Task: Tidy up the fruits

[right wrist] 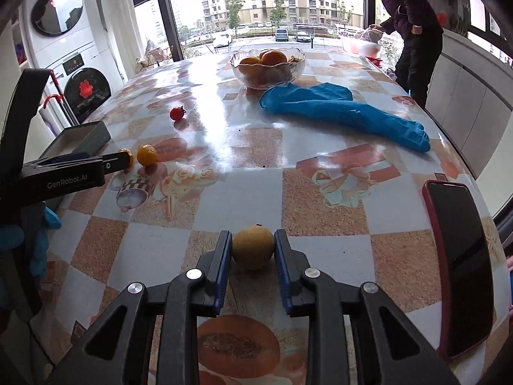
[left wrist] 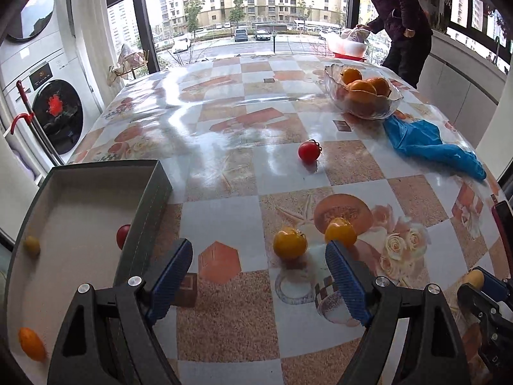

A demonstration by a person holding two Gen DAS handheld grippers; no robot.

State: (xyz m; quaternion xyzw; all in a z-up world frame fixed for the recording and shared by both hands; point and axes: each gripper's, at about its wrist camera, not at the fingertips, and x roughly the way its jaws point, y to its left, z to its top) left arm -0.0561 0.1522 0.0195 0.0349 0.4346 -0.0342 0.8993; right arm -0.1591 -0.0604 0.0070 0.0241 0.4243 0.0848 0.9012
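One red fruit half-hidden behind box wall.

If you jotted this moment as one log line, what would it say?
right gripper: closed on yellow fruit | left gripper: open, near two yellow tomatoes | box: three fruits inside | red tomato: loose on table

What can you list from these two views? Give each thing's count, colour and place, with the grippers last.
Box: one, dark, white inside, table's left edge.
Fruits in box: three; red, yellow, orange.
Yellow tomatoes: two, ahead of left gripper.
Red tomato: one, mid-table.
Bowl: one, clear, holding oranges, far side.
Glove: one, blue, beside bowl.
Phone: one, red-edged, right edge.
Person: one, dark clothes, by window.
Washer: one, white, left.
Left gripper: open, empty.
Right gripper: closed on yellowish fruit.
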